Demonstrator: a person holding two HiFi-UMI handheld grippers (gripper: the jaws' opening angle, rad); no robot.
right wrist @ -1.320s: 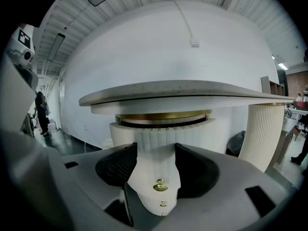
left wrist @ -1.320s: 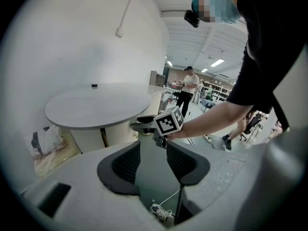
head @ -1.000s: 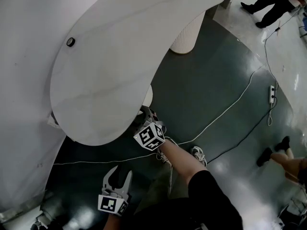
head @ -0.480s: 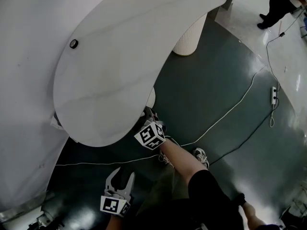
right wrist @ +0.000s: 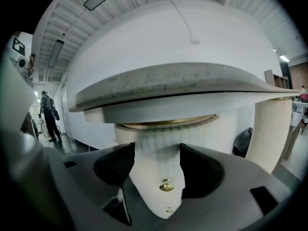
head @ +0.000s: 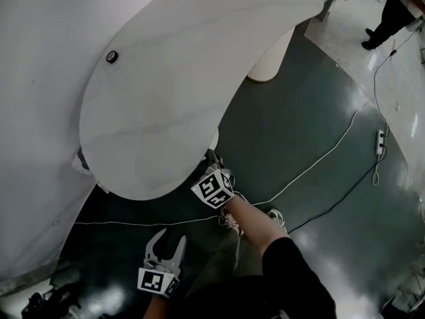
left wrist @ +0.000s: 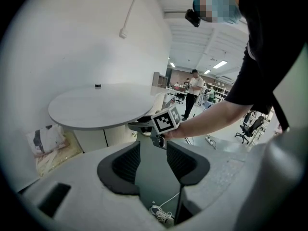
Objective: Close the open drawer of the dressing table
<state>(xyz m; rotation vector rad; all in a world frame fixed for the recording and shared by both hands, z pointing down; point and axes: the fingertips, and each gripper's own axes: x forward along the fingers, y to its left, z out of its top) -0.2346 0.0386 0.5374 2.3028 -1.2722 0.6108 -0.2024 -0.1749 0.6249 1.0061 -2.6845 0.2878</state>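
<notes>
The white dressing table [head: 166, 92] has a wide oval top. My right gripper [head: 211, 168] reaches under its front edge, fingertips hidden by the top. In the right gripper view the right gripper [right wrist: 156, 153] is open and its jaws have just been opening. Between them shows the white fluted drawer front [right wrist: 159, 148] with a brass knob [right wrist: 166, 186], untouched by the pads. How far the drawer stands out I cannot tell. My left gripper [head: 167, 239] hangs lower left over the floor, open. Nothing is between the jaws of the left gripper [left wrist: 151, 150].
A small black object [head: 111, 56] lies on the table top. A fluted leg [head: 269, 62] stands at the far end. A white cable [head: 319, 155] and a power strip [head: 380, 138] lie on the dark floor. My shoes [head: 229, 221] are below the right arm. A person [head: 392, 12] stands top right.
The head view has shifted slightly. Both grippers keep their places by the table edge. The person at the top right has walked further off.
</notes>
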